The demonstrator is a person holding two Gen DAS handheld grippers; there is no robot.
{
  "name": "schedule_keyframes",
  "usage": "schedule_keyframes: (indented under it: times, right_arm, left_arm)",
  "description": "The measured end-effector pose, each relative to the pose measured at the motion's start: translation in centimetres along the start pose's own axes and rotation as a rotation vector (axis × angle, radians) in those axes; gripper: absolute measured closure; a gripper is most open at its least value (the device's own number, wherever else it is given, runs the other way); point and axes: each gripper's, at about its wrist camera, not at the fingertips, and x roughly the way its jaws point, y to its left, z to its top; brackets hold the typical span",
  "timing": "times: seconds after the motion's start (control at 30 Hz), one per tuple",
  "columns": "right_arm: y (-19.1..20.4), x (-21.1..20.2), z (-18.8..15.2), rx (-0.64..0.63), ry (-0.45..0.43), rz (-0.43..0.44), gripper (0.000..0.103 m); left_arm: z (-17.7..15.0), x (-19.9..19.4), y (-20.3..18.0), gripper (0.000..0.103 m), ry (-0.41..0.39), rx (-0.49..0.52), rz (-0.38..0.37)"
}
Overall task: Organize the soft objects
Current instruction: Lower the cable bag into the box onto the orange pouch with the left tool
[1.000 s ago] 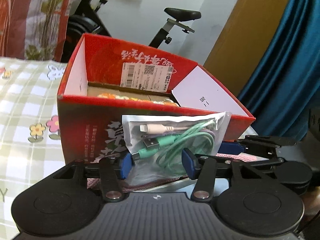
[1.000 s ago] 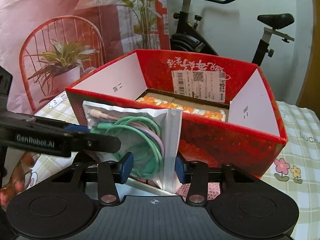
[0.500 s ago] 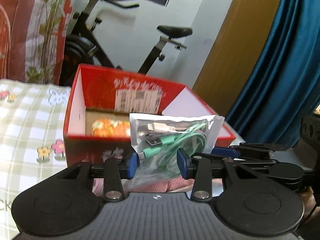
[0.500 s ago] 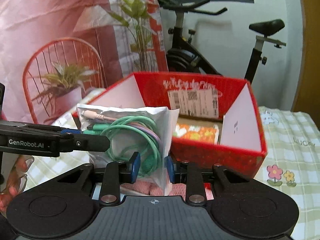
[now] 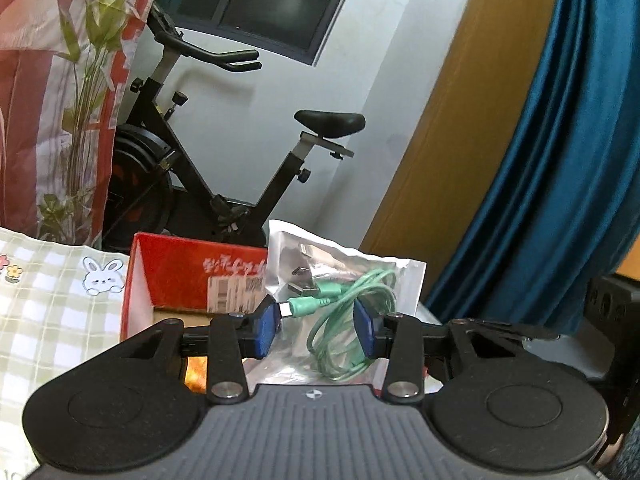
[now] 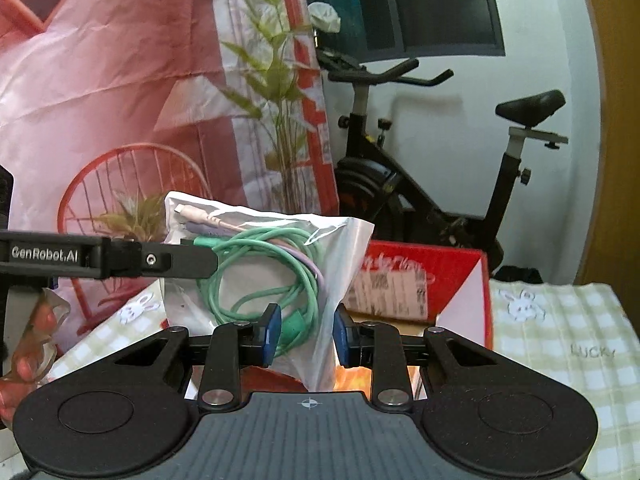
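Bag position is the main change: the clear cable bag (image 5: 344, 280), which a second ago hung in front of the near wall of the red box (image 5: 192, 276), now sits higher, with its top edge above the box's far wall in both wrist views. The box itself appears lower and farther off in each frame, consistent with both hands rising together.

Both grippers hold the bag. The left gripper (image 5: 316, 330) has its blue pads pressed against the lower part of the bag, around the green cable (image 5: 340, 344) coiled inside; its jaws have just been closing and now stand at a moderate width. The right gripper (image 6: 306, 334) clamps the opposite lower edge at a narrower width; its jaws have also just been closing on the plastic. In the right wrist view, the left gripper's finger crosses the bag's upper left part.

The bag hangs upright between the two tools, clear of the checked tablecloth (image 5: 52, 312) and near the box opening. An orange patterned item (image 6: 352, 380) already lies on the box floor.

Judgement: the lift phase appears complete or nearly so. The next step is likely a carry over the rim and a release into the box. The slack plastic may slip or snag on the near wall.
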Motion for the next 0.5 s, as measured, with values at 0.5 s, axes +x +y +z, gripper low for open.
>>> schedule_keyframes:
  times: [0.5]
  right_arm:
    - [-5.1, 8.3, 0.4, 0.137, 0.220, -0.053, 0.077]
  left_arm:
    - [-0.7, 9.2, 2.7, 0.060, 0.258, -0.087, 0.116]
